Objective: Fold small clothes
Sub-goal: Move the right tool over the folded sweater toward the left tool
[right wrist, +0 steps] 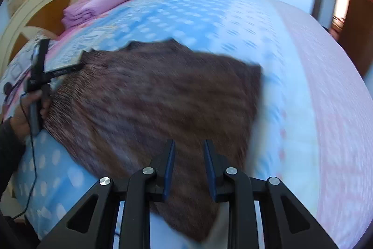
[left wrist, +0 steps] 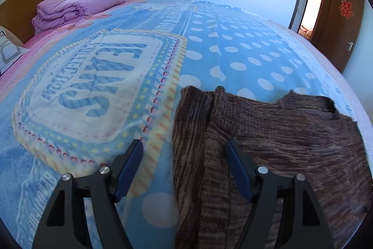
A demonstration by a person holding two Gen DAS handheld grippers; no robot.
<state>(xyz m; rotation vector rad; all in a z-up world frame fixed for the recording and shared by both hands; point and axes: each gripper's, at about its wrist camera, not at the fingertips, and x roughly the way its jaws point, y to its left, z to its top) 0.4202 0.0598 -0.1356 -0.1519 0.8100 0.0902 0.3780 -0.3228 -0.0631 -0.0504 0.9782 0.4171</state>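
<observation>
- Currently lying flat on the blue polka-dot bedspread (left wrist: 233,43): 1 brown striped knit garment (left wrist: 279,132), under and ahead of both claws.
- Left gripper (left wrist: 184,144) released, 2 blue-padded fingers (left wrist: 130,167) spread wide; left finger over bare bedspread, right finger over the garment's folded left edge, nothing pinched between.
- Right gripper (right wrist: 189,144) narrowed to a small gap, hovering above the near part of the garment (right wrist: 151,97); nothing seen between its pads, view smeared by blur.
- Seen from the right claw, far to its left: a hand (right wrist: 25,116) gripping the other tool's handle at the garment's left edge.
- Beyond both claws, far left: folded pink quilt (left wrist: 77,6) beside a wooden headboard (left wrist: 21,15).
- Far right of the left claw: brown door (left wrist: 338,25).
</observation>
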